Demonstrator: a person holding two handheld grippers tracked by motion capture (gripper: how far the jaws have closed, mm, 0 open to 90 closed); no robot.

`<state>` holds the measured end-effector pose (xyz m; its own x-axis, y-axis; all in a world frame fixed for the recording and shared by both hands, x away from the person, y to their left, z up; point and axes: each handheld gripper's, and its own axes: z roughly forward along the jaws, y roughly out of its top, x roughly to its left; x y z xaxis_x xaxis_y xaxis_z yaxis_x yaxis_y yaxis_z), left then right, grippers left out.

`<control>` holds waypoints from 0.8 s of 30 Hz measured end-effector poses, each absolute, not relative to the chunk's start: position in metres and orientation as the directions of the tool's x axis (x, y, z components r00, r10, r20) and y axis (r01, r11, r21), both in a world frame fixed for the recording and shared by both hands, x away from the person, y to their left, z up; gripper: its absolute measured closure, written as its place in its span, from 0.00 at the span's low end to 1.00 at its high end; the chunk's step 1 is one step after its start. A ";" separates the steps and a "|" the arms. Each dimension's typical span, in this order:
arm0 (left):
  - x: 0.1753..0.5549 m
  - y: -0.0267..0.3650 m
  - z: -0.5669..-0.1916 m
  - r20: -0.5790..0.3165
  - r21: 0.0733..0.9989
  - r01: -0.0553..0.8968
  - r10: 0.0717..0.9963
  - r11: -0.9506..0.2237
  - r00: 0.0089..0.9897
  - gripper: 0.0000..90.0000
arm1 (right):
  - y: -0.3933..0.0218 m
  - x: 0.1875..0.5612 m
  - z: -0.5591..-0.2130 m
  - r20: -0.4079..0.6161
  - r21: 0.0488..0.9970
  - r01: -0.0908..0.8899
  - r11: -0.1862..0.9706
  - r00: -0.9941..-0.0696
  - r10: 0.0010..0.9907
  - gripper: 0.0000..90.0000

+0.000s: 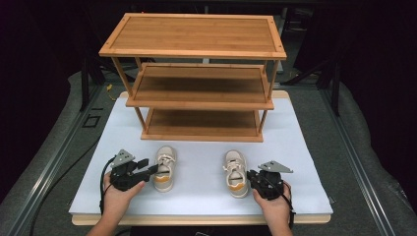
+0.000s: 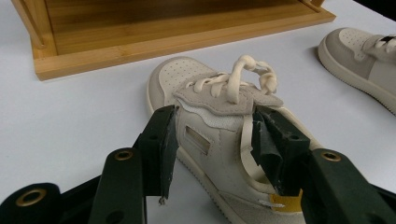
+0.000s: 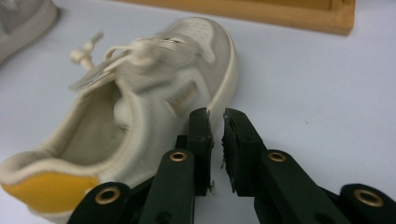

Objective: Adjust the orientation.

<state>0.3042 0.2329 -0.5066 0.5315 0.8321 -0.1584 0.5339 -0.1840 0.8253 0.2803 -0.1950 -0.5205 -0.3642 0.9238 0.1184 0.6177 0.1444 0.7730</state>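
The left shoe [image 1: 164, 168], near the white board's [image 1: 305, 147] front edge, is straddled by the released left gripper [image 2: 215, 135]; it should be closed across the collar. The right gripper [image 3: 216, 140], nearly clenched on nothing, waits beside the right shoe [image 3: 140, 93].

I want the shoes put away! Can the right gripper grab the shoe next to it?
Probably yes. The right gripper sits just beside the right shoe, nothing between them, but its jaws are nearly together and beside the shoe's wall, so they must open first.

Right shoe [image 3: 140, 93]: its laces and tongue look blurred to you.
Left shoe [image 2: 224, 140]: your view's bottom edge cuts its heel.
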 end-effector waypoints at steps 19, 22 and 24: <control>0.308 0.227 -0.514 -0.167 0.808 0.555 0.826 -0.198 0.538 0.53 | -0.187 0.270 -0.507 0.161 0.820 0.565 0.093 -0.383 0.910 0.65; 0.312 0.226 -0.518 -0.173 0.796 0.571 0.830 -0.199 0.530 0.54 | -0.184 0.274 -0.514 0.162 0.795 0.596 0.111 -0.385 0.909 0.63; 0.315 0.226 -0.519 -0.184 0.788 0.584 0.830 -0.196 0.527 0.55 | -0.183 0.277 -0.517 0.167 0.788 0.606 0.106 -0.376 0.912 0.63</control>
